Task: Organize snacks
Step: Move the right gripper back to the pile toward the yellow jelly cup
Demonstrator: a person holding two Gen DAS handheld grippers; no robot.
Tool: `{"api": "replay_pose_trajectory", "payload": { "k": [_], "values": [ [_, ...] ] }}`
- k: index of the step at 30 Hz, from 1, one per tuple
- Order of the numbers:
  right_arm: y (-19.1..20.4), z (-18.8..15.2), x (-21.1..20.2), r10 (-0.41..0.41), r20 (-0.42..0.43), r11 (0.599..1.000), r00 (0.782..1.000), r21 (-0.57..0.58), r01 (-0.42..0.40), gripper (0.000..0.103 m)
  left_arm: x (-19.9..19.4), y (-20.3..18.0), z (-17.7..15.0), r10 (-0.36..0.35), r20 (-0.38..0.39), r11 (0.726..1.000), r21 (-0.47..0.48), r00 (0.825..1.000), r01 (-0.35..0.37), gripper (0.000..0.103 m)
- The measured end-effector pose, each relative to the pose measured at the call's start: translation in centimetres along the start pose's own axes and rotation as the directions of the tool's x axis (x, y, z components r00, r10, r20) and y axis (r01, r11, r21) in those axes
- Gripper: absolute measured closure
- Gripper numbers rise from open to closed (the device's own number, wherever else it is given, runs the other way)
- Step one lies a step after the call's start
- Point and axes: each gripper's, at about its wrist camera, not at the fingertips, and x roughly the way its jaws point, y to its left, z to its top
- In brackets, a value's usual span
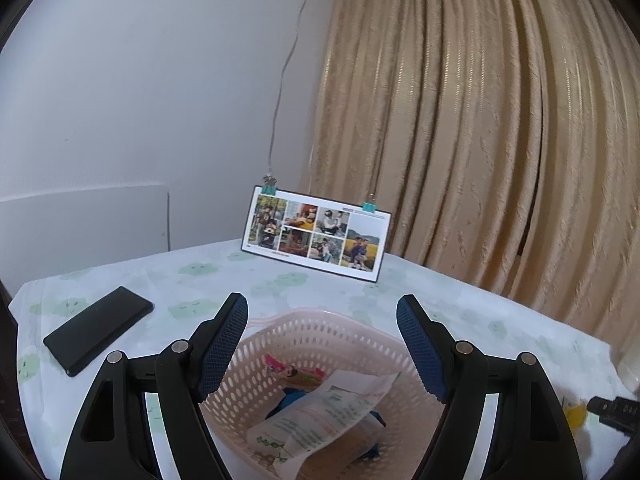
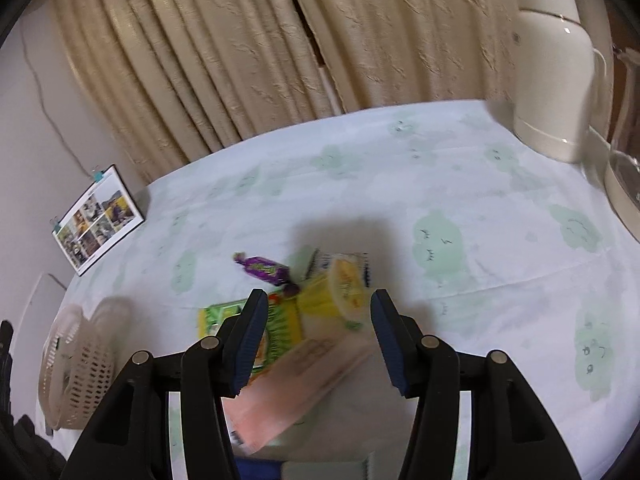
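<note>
Cloud-print tablecloth (image 2: 400,184), beige curtain (image 1: 480,120)

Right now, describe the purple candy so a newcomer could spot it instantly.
Start at the table with the pale green-patterned cloth, then find the pile of snacks ahead of the right tool. The candy lies at the pile's far left edge: small, purple, twisted at both ends, unlike the green and yellow packets beside it.

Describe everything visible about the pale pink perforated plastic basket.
The pale pink perforated plastic basket looks like thin moulded plastic, its walls pierced with rows of small oval holes. It sits upright on the green-patterned tablecloth, directly below the open left gripper. Inside lie a white and green snack packet, a pink wrapped snack and something blue beneath. Nothing grips it.
</note>
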Motion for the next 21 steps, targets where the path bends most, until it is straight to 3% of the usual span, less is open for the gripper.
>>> {"api": "replay_pose_trajectory", "payload": {
  "k": [12,21],
  "values": [
    [0.5,0.1,3.1,-0.071,-0.067,0.996,0.995,-0.063,0.067,0.052,-1.0,-3.0,-0.7,-0.075,-0.002,0.991,0.107,0.997,0.074,0.026],
    [1.2,0.2,4.9,-0.117,-0.131,0.986,0.984,-0.134,0.099,0.052,-1.0,-3.8,-1.0,-0.098,-0.02,0.986,0.133,0.995,0.1,0.026]
  ]
}}
